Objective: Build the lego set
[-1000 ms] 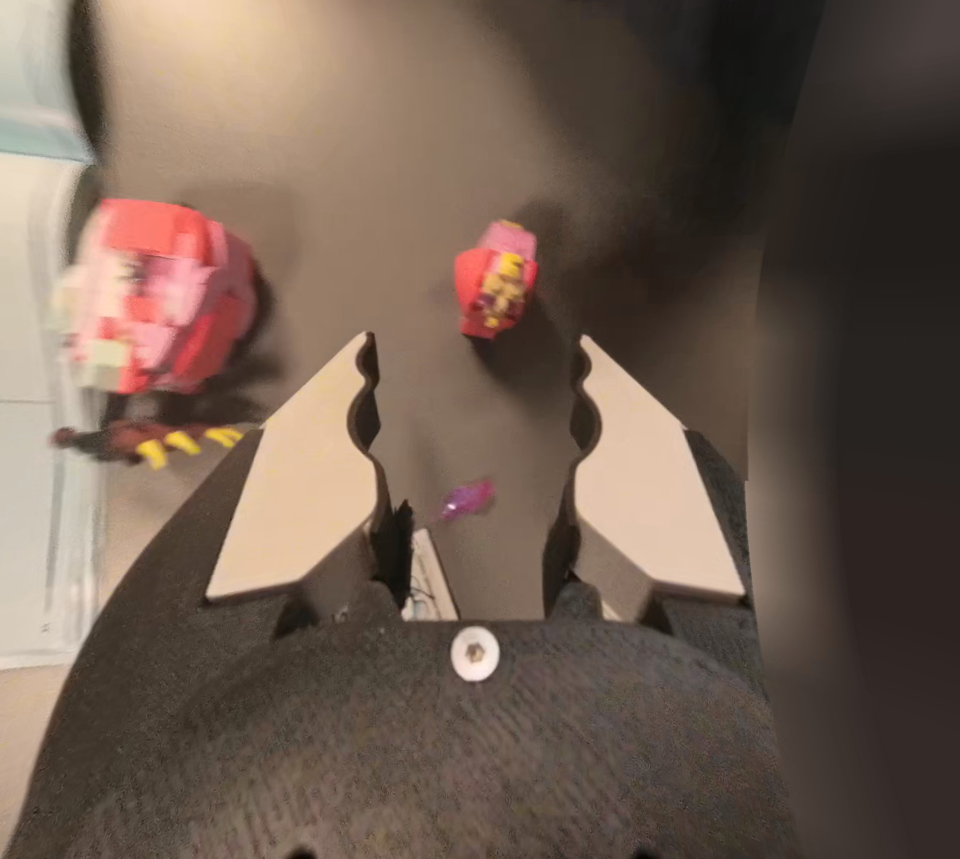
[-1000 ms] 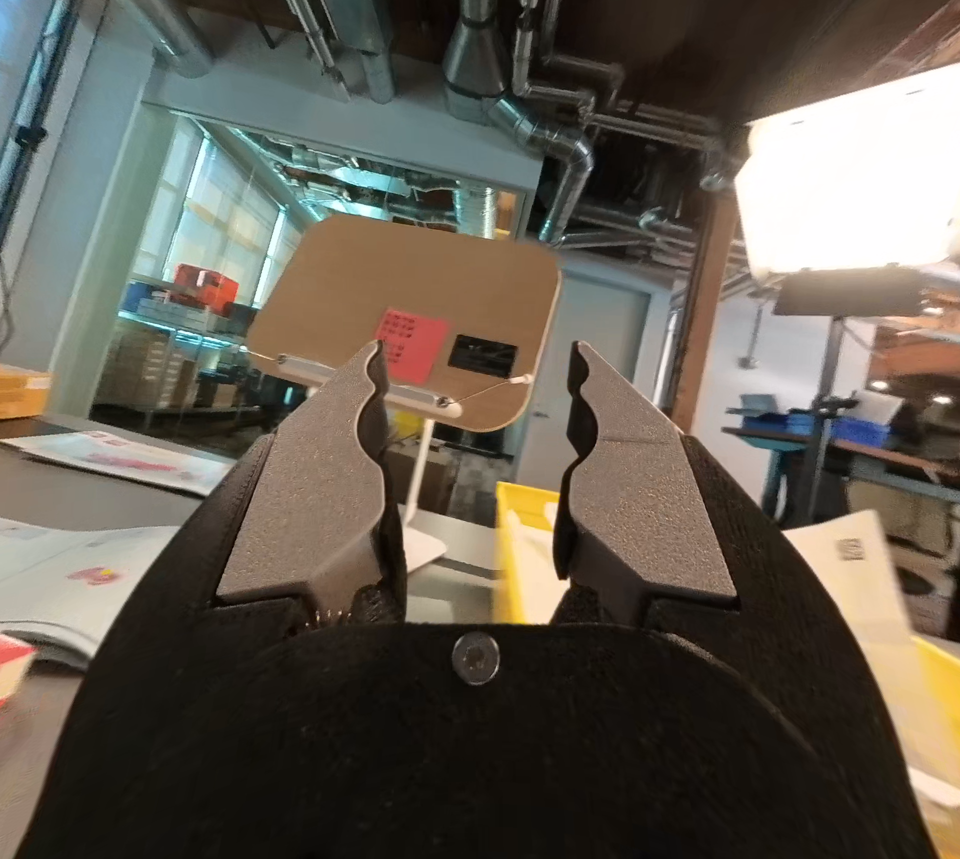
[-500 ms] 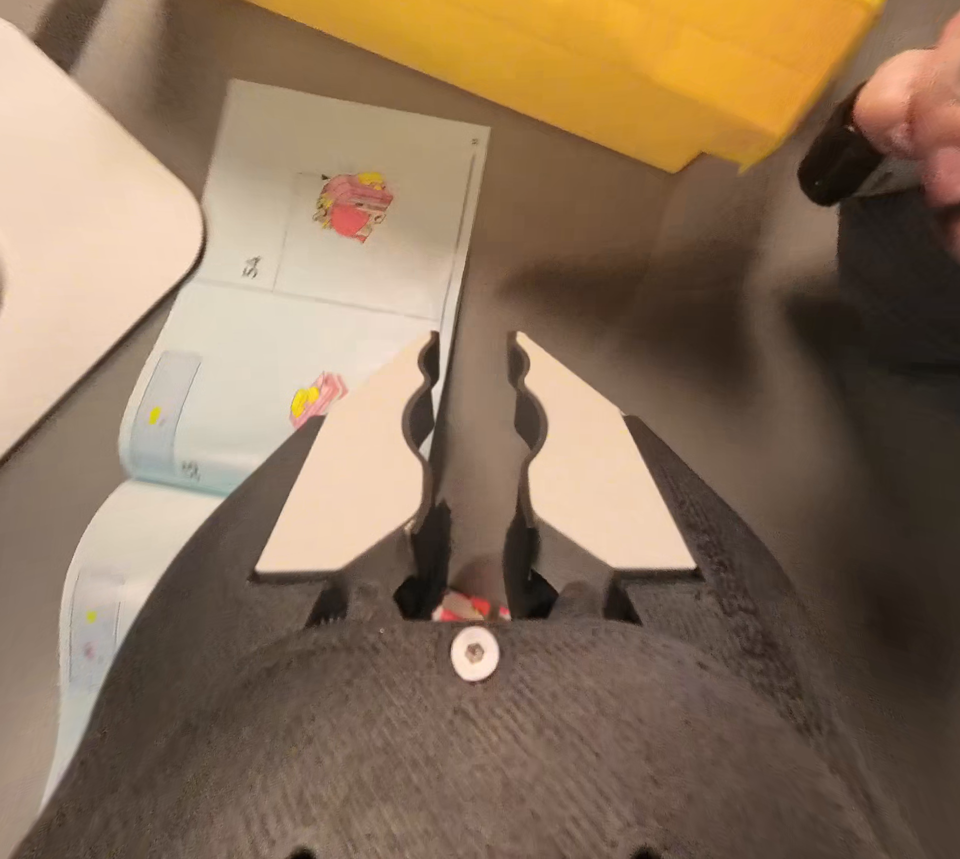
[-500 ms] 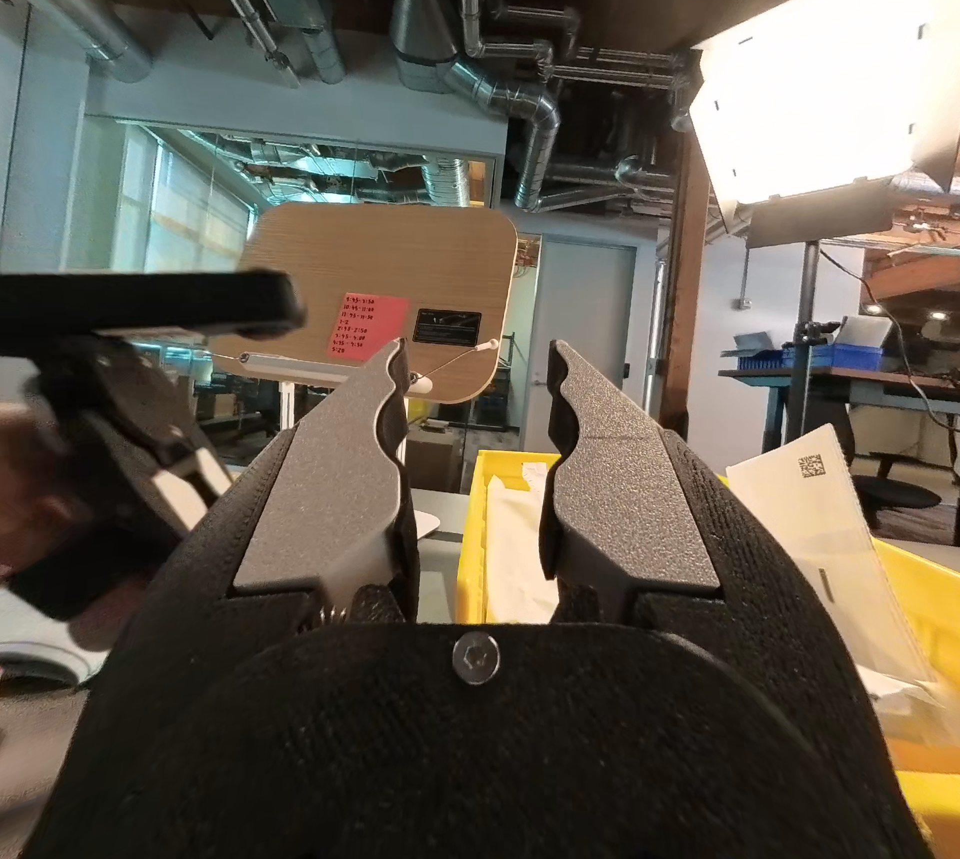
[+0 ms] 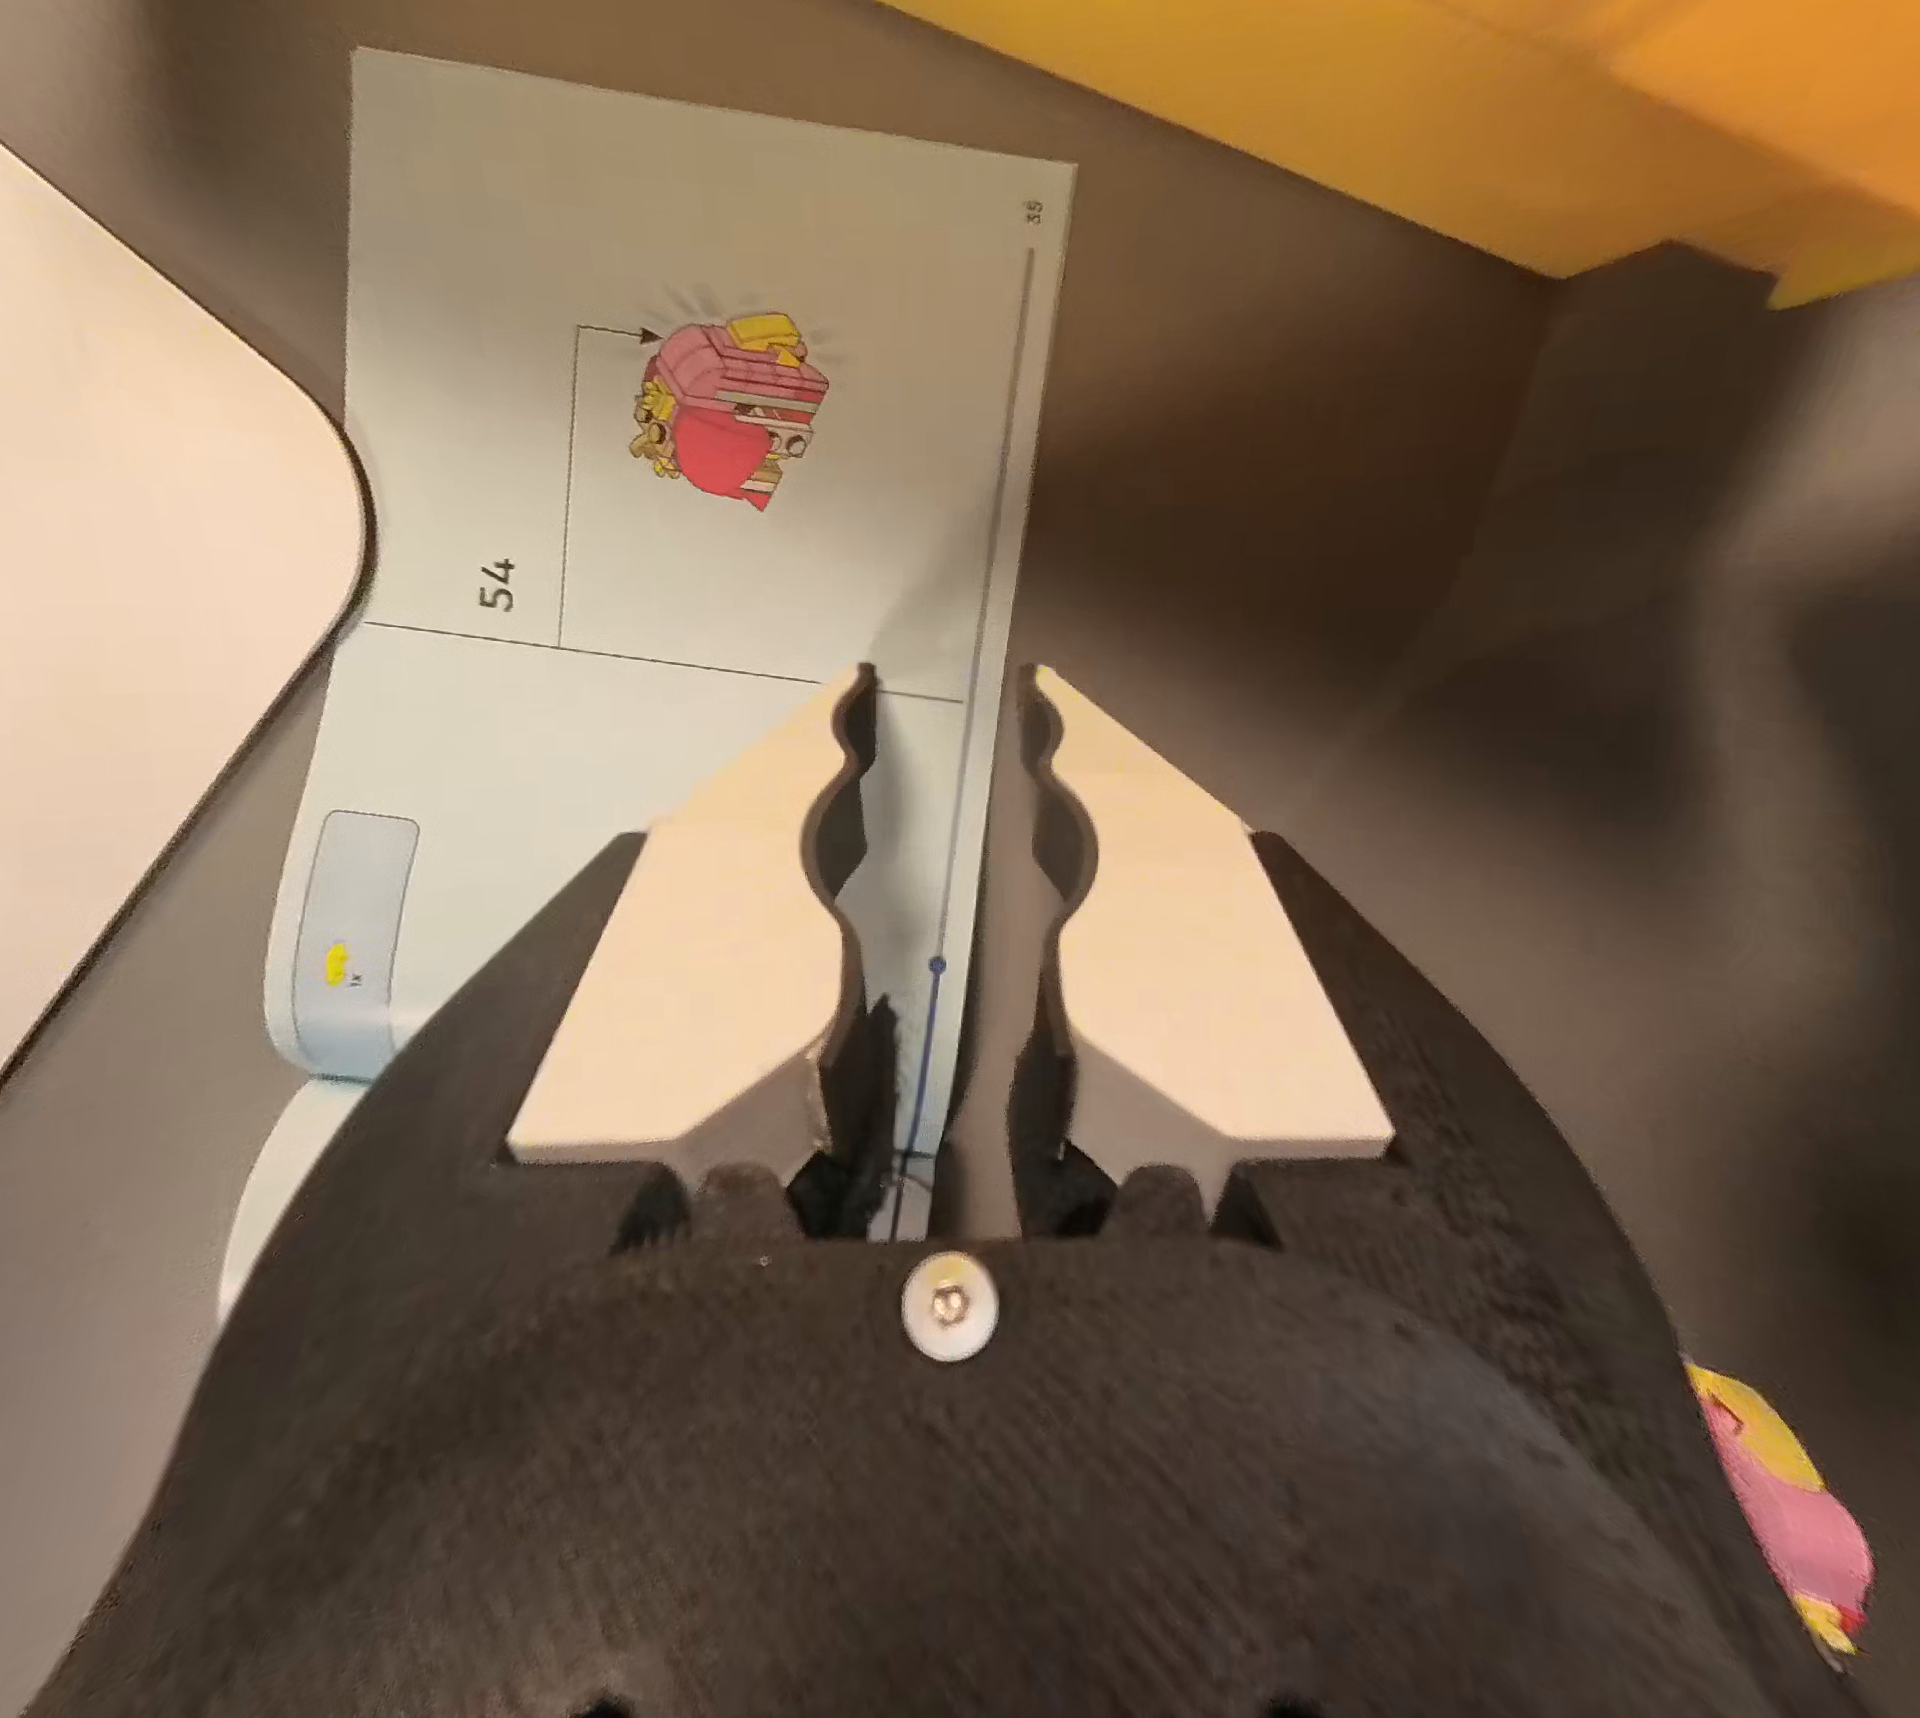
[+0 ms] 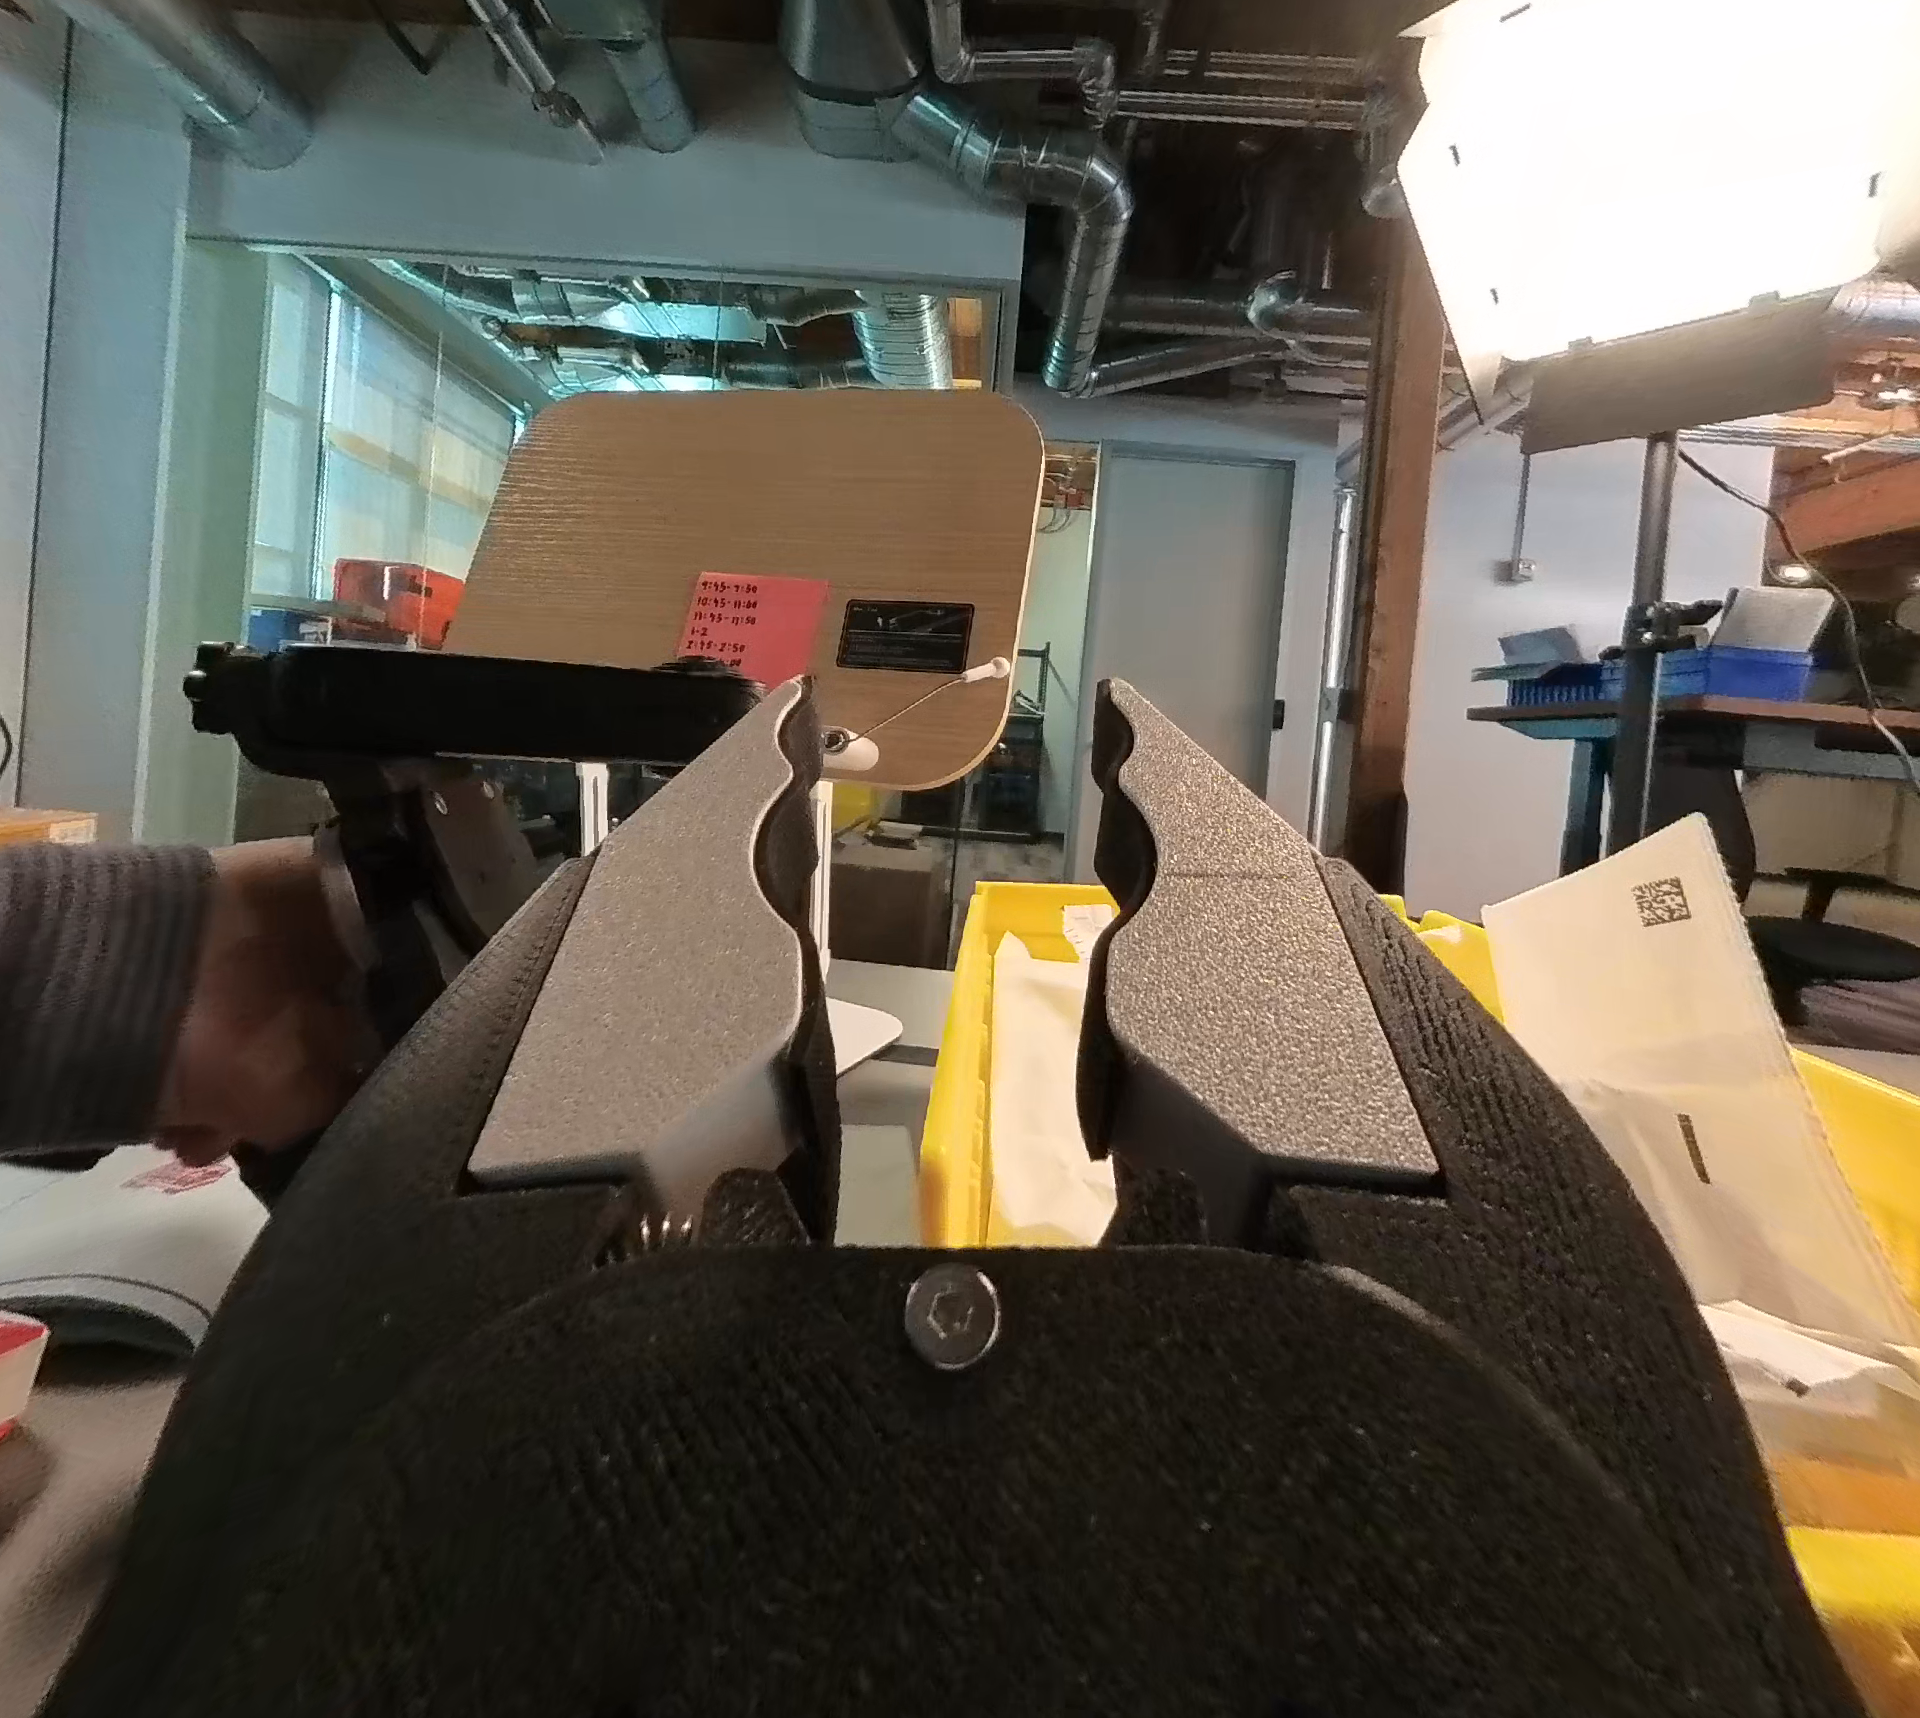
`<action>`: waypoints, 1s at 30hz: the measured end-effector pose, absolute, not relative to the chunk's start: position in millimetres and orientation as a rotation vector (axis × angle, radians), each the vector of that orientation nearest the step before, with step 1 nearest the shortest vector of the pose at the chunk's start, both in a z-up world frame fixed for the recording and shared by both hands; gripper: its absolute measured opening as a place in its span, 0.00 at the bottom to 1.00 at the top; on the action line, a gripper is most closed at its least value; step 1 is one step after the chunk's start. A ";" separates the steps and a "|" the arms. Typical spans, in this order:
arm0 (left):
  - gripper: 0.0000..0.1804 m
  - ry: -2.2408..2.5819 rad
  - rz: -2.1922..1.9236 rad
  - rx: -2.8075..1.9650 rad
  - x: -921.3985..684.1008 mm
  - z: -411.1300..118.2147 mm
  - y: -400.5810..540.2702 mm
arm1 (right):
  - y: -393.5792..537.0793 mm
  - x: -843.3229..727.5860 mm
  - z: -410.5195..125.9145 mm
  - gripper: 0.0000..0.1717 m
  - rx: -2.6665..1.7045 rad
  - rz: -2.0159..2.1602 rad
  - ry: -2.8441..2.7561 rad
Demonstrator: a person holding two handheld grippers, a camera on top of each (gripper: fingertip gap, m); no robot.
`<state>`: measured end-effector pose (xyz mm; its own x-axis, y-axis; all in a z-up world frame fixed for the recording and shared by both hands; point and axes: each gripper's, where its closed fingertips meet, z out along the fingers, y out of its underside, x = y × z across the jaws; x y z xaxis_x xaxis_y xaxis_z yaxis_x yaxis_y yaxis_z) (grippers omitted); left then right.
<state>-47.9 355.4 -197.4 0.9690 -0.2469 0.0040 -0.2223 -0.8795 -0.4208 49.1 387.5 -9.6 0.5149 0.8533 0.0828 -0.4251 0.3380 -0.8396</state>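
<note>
Left gripper [image 5: 951,681] jaws narrowly parted, nothing between, over instruction booklet [image 5: 665,588] edge, yellow bin [image 5: 1351,6] beyond booklet, pink brick figure [image 5: 1797,1502] right of it, right gripper [image 6: 951,702] unclenched, bare, raised before yellow bin [image 6: 951,1045].

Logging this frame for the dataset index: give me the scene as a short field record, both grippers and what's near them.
left gripper: jaws narrowly apart, nothing between them, over the right edge of the open instruction booklet
right gripper: jaws apart, nothing between them, aimed level across the room
surface: dark table
near left: yellow bin past the booklet; white stand base at left; pink and yellow brick model at lower right
near right: yellow bin with papers; tilted wooden board on a stand
hand: holding the left gripper
</note>
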 end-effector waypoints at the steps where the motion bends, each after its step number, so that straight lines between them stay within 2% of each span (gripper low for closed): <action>1: 0.16 0.341 -0.058 -2.691 -49.3 -197.5 355.4 | 387.9 49.0 -9.6 0.30 -0.869 0.898 -0.579; 7: 0.14 0.361 -0.010 -2.629 -51.4 -189.9 359.1 | 388.7 46.1 -13.4 0.29 -0.883 0.898 -0.587; 11: 0.07 0.314 -0.023 -2.600 -55.7 -182.7 359.3 | 390.0 45.6 -15.1 0.28 -0.891 0.894 -0.586; 13: 0.00 0.322 -0.024 -2.574 -56.5 -179.3 359.4 | 390.1 45.7 -14.9 0.28 -0.891 0.893 -0.585; 17: 0.00 0.345 -0.046 -2.589 -53.5 -185.2 356.0 | 390.3 45.6 -15.0 0.28 -0.892 0.891 -0.585; 19: 0.03 0.349 -0.060 -2.594 -50.1 -189.4 356.5 | 390.5 45.6 -15.1 0.28 -0.893 0.891 -0.585; 22: 0.17 0.325 -0.122 -2.607 -42.7 -193.8 357.5 | 391.4 46.6 -14.6 0.27 -0.894 0.892 -0.579; 24: 0.21 0.330 -0.086 -2.612 -45.3 -195.8 359.2 | 391.9 46.7 -14.7 0.27 -0.897 0.892 -0.578; 30: 0.21 0.349 0.026 -2.616 -54.5 -194.9 362.8 | 392.4 46.1 -15.0 0.27 -0.900 0.891 -0.578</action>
<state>-54.5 362.8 -194.9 0.9670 -0.2414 -0.0820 -0.2508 -0.8436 -0.4748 46.1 392.4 -15.0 0.5211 0.8507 0.0682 -0.4089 0.3191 -0.8550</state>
